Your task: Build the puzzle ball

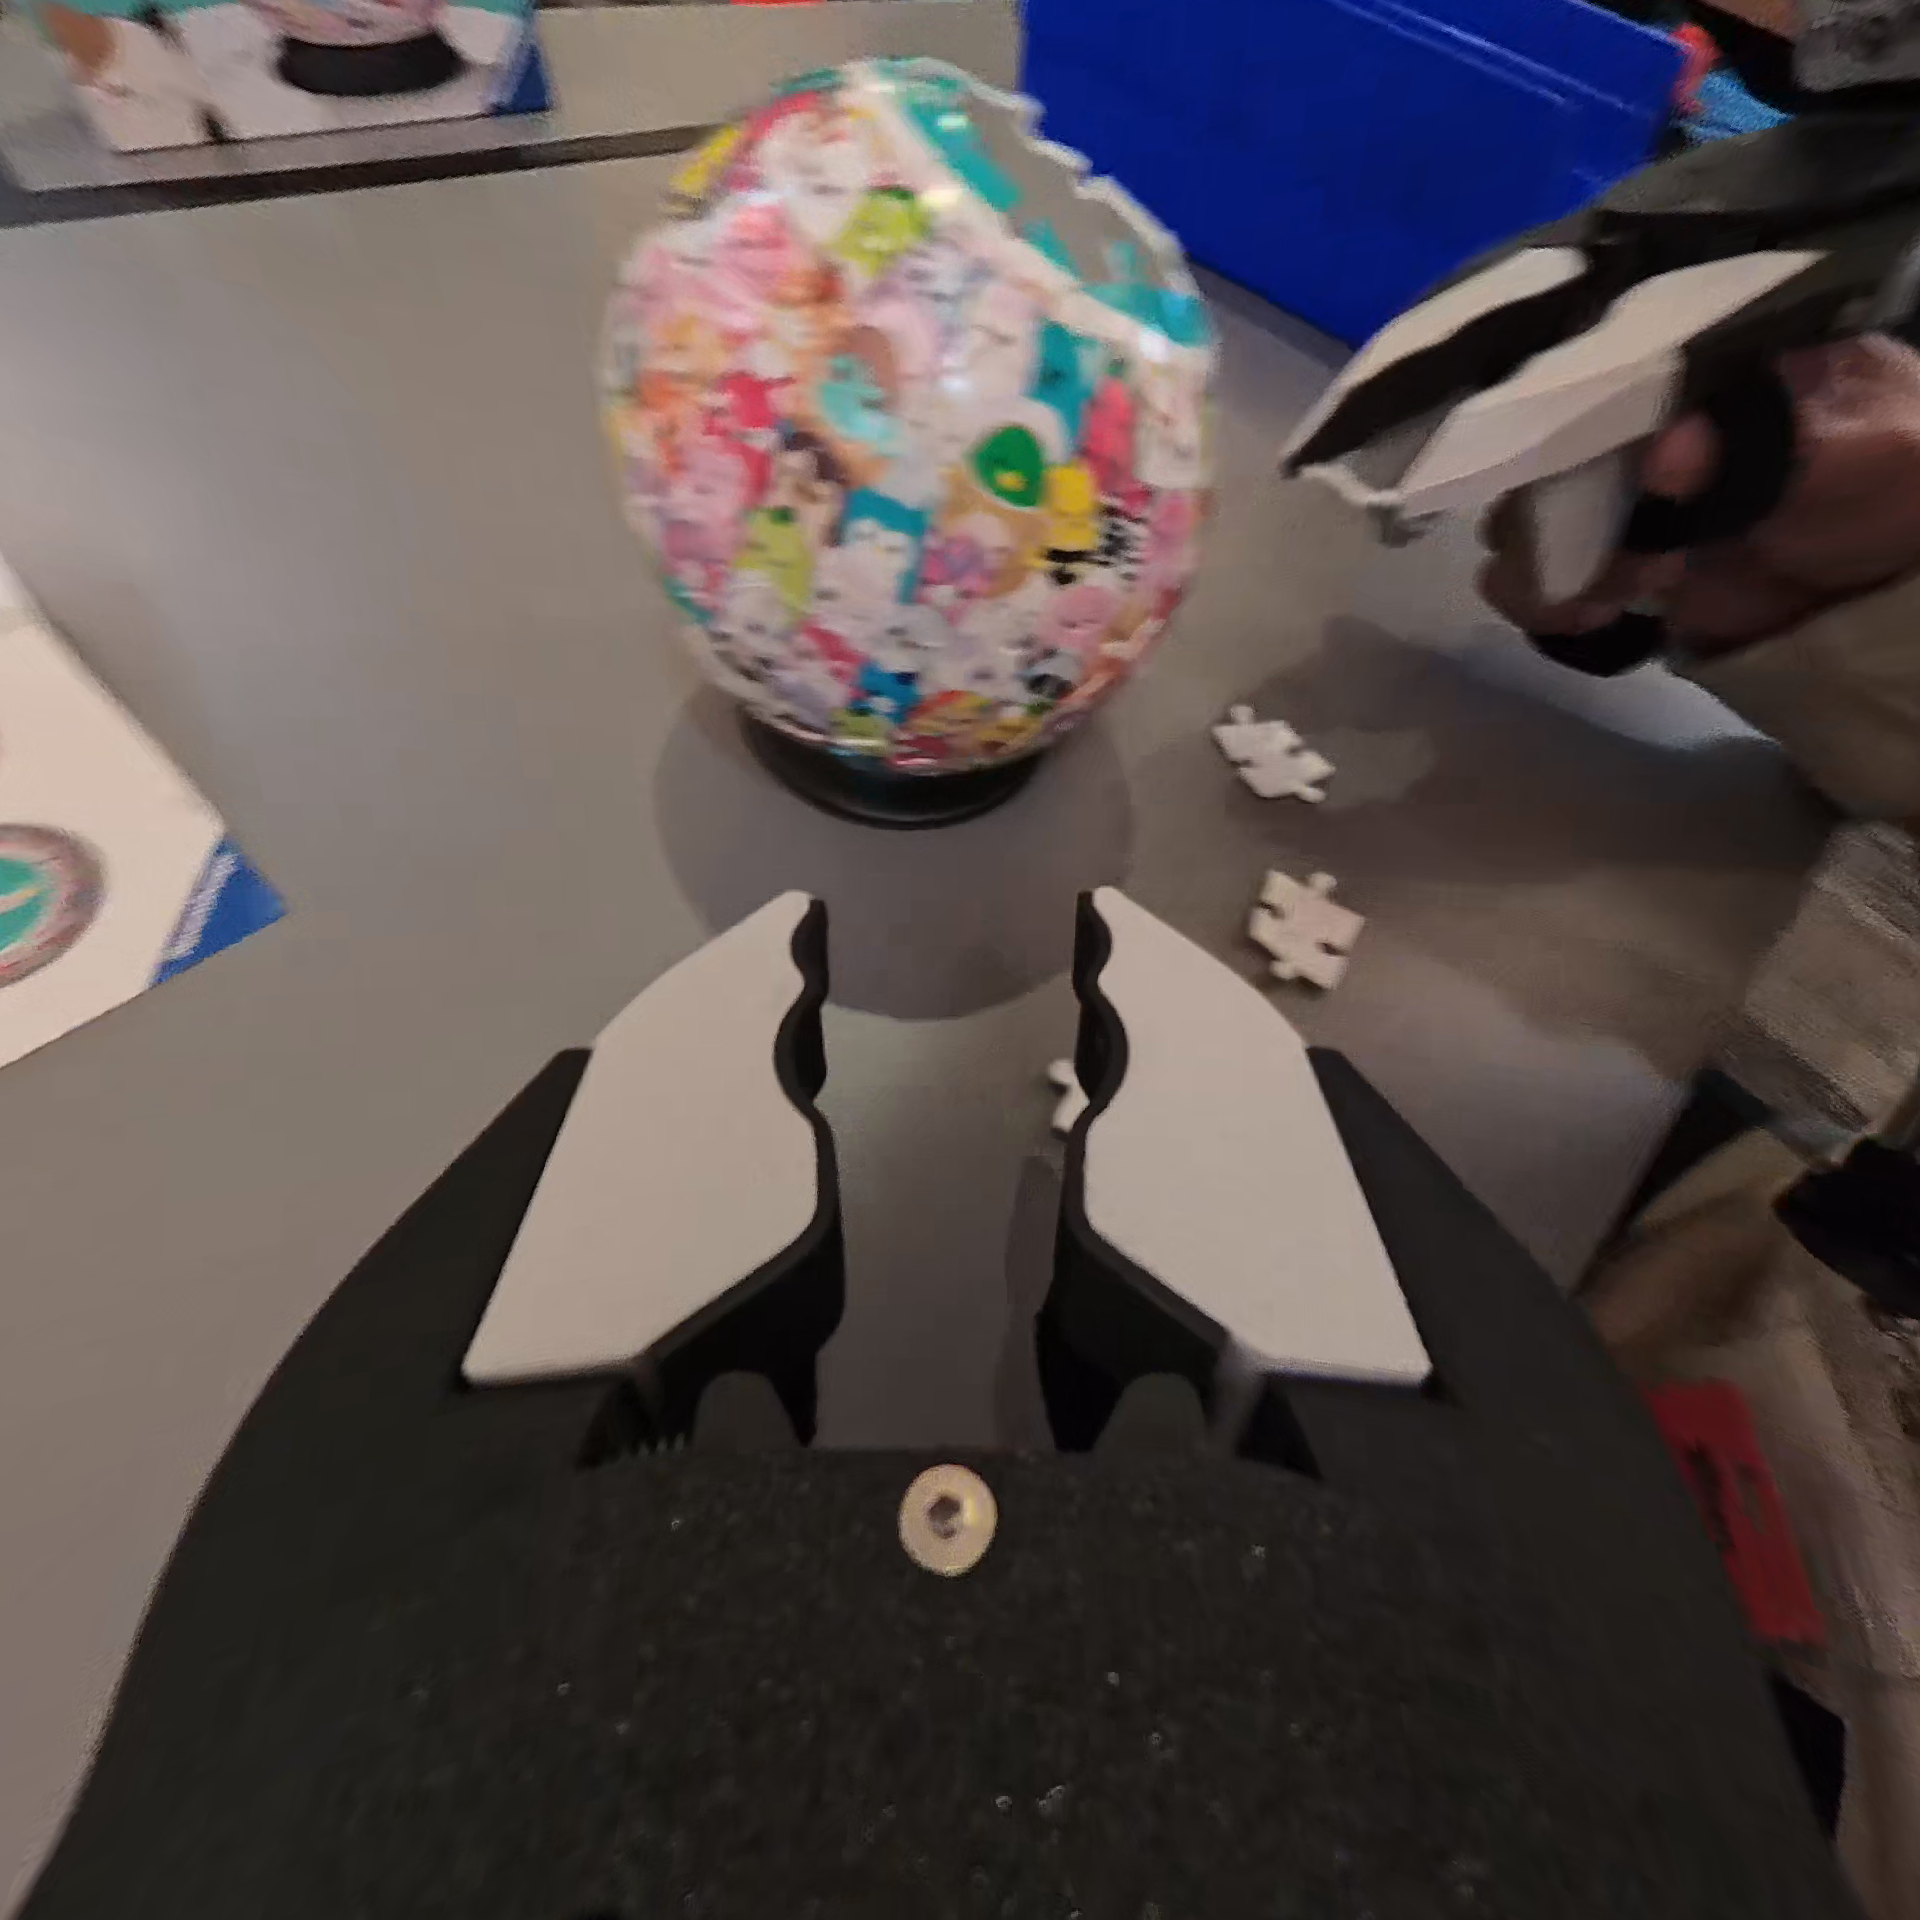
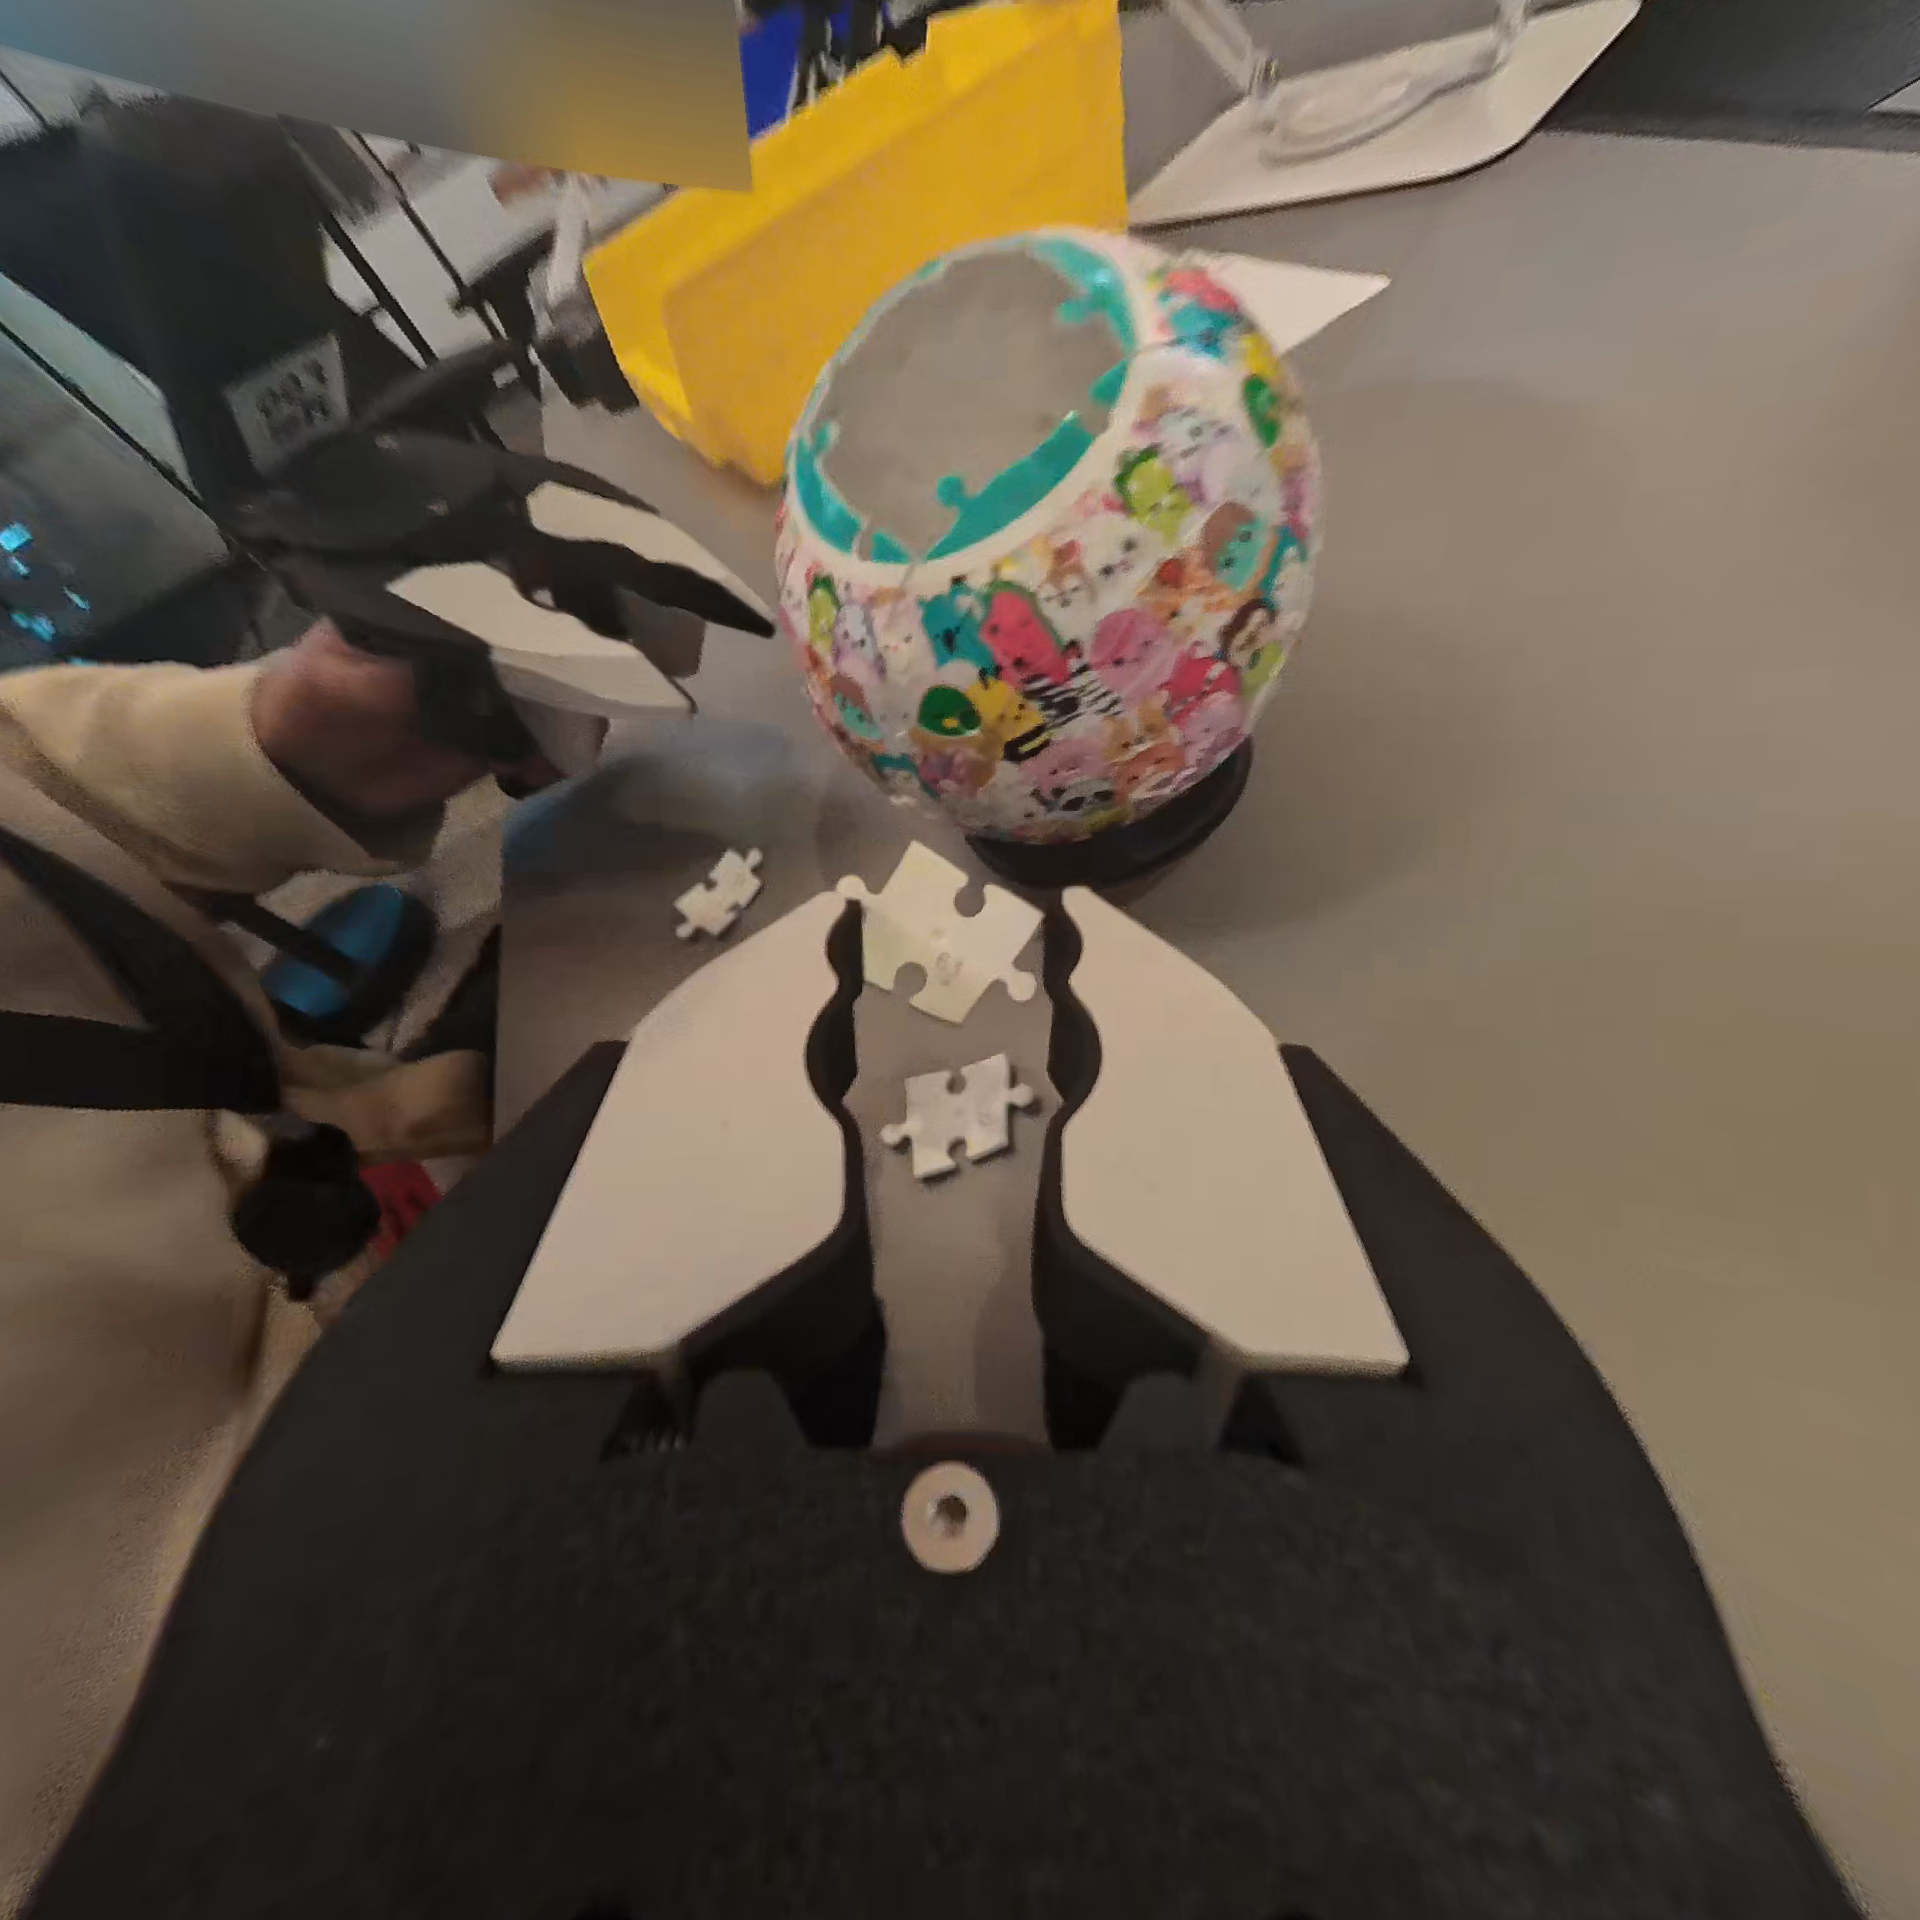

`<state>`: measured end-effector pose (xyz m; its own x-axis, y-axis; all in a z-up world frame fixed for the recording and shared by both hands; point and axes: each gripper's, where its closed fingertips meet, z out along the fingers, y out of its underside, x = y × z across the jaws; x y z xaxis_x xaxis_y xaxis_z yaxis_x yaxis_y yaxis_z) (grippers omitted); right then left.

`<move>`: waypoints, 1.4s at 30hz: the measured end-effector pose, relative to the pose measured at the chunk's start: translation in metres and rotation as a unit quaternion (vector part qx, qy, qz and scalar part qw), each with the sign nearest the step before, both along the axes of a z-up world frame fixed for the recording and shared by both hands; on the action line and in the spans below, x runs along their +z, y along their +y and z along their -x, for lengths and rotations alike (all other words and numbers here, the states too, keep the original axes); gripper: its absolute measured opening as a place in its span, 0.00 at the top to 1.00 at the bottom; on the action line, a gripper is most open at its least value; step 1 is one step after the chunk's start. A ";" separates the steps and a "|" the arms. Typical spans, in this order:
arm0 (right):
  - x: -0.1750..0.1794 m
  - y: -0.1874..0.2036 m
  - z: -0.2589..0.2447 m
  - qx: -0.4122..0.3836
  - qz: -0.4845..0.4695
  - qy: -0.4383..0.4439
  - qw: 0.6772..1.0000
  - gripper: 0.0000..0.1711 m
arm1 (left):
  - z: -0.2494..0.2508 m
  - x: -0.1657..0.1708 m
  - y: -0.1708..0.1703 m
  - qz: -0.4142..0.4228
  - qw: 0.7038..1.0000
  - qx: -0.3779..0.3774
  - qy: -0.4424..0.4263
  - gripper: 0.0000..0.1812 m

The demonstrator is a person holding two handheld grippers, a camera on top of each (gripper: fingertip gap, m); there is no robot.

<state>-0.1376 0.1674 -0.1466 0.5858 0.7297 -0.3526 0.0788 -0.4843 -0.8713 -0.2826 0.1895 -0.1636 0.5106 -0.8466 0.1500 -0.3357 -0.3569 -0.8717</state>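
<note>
The puzzle ball (image 1: 904,436), covered in colourful cartoon figures, stands on a black ring stand (image 1: 904,784) on the grey table. It also shows in the right wrist view (image 2: 1049,623), where a large jagged hole (image 2: 966,405) with a teal edge is open at its top. My left gripper (image 1: 951,914) is open and empty, short of the ball. My right gripper (image 2: 956,914) is shut on a white puzzle piece (image 2: 945,945), held blank side up in front of the ball. Loose white pieces (image 1: 1273,753) (image 1: 1304,930) lie on the table right of the stand.
A blue bin (image 1: 1351,156) stands behind the ball, and a yellow bin (image 2: 883,260) on its far side. The puzzle box (image 1: 260,73) is at the back left, a printed sheet (image 1: 83,831) at the left edge. A person's hand (image 2: 343,727) holds the left gripper (image 2: 727,665).
</note>
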 end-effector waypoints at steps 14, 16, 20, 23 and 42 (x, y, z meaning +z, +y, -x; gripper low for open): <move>-0.006 0.007 -0.002 0.045 0.090 0.120 0.988 0.81 | 0.068 -0.015 0.078 0.070 0.965 0.182 0.174 0.75; -0.002 0.008 -0.001 0.051 0.102 0.154 0.981 0.82 | 0.066 -0.014 0.087 0.078 0.964 0.184 0.177 0.75; -0.003 0.009 0.002 0.063 0.116 0.166 0.977 0.82 | 0.057 -0.014 0.099 0.083 0.965 0.178 0.176 0.75; -0.001 0.009 0.001 0.062 0.111 0.173 0.977 0.82 | 0.049 -0.015 0.102 0.085 0.967 0.164 0.175 0.75; -0.004 0.010 0.011 0.081 0.124 0.170 0.974 0.90 | 0.052 -0.028 0.106 0.106 0.971 0.155 0.146 0.76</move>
<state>-0.1487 0.1778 -0.1502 0.2889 0.6705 -0.6833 -0.1006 -0.6886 -0.7182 -0.3343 0.2960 -0.1913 0.7832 -0.6111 0.1146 -0.4053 -0.6415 -0.6513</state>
